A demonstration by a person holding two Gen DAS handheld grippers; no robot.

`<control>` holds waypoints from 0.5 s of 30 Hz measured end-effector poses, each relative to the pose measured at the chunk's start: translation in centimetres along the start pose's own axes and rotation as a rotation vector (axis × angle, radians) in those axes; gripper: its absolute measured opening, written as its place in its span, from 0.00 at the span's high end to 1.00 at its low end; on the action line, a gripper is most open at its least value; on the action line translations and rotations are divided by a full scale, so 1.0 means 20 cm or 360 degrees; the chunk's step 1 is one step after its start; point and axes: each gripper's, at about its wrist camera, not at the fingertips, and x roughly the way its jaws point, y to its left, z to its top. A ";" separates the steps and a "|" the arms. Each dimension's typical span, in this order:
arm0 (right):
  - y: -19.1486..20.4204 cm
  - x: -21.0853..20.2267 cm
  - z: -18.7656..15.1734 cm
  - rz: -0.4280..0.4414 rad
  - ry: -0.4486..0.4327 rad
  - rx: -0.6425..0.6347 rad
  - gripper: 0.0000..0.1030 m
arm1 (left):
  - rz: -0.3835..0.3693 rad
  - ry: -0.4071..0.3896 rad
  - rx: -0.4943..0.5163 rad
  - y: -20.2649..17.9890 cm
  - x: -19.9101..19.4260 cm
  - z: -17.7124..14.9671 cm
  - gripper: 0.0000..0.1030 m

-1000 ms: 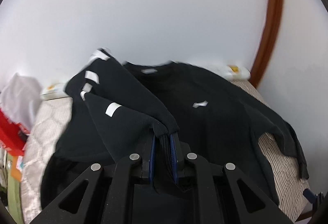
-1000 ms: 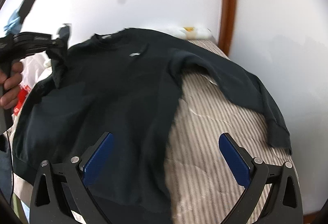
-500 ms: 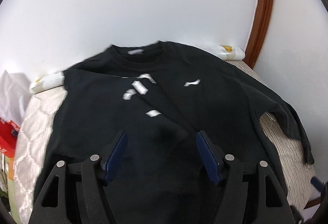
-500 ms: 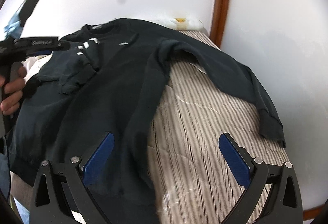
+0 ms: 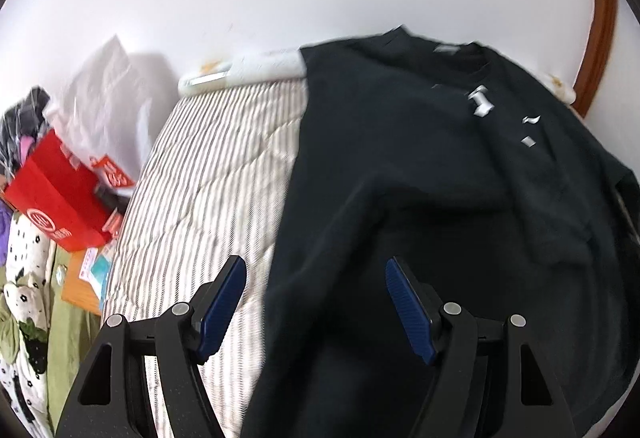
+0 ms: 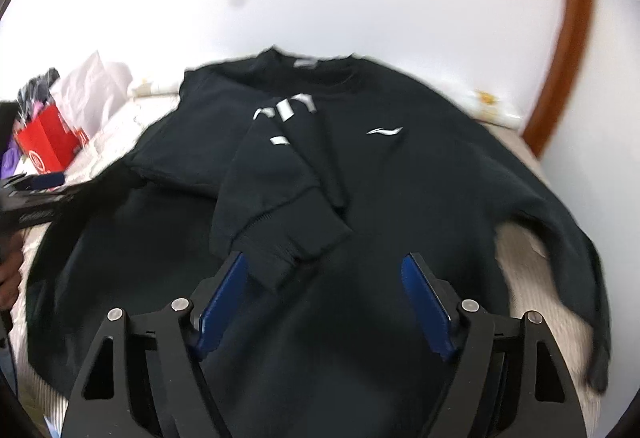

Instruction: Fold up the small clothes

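A black sweatshirt [image 6: 400, 189] with a small white chest logo lies spread on a striped mattress [image 5: 208, 189]. Its left sleeve [image 6: 276, 197], with white marks, lies folded across the chest, cuff toward me. The other sleeve [image 6: 560, 222] stretches out to the right. My left gripper [image 5: 316, 298] is open and empty, above the sweatshirt's [image 5: 440, 197] left edge. My right gripper [image 6: 324, 294] is open and empty, just below the folded cuff. The left gripper also shows at the left of the right wrist view [image 6: 36, 193].
A red box [image 5: 56, 197], white bags [image 5: 108, 93] and patterned cloth [image 5: 24, 302] lie left of the mattress. A white wall is behind, with a brown wooden frame [image 6: 560, 49] at the right. Bare mattress [image 6: 536, 286] shows under the right sleeve.
My left gripper let go of the left sleeve, which now lies across the chest, and swung left. My right gripper moved left from the right sleeve side to the sweatshirt's middle.
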 end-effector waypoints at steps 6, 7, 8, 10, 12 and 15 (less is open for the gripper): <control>0.03 0.40 0.13 -0.0017 0.0152 0.0004 0.24 | -0.0017 -0.0001 0.0064 0.03 0.16 0.01 0.32; 0.03 0.45 0.14 -0.0025 0.0172 -0.0003 0.28 | -0.0020 -0.0002 0.0077 0.02 0.19 0.03 0.32; 0.03 0.50 0.15 -0.0020 0.0188 -0.0013 0.34 | -0.0024 0.0000 0.0089 0.00 0.22 0.05 0.32; 0.02 0.53 0.18 0.0064 0.0179 -0.0004 0.51 | -0.0025 -0.0001 0.0121 -0.04 0.27 0.08 0.32; 0.04 0.52 0.21 0.0090 0.0193 -0.0042 0.69 | -0.0031 -0.0005 0.0160 -0.09 0.30 0.10 0.32; 0.06 0.44 0.24 0.0112 0.0152 -0.0143 0.84 | 0.0029 -0.0050 0.0214 -0.17 0.33 0.15 0.53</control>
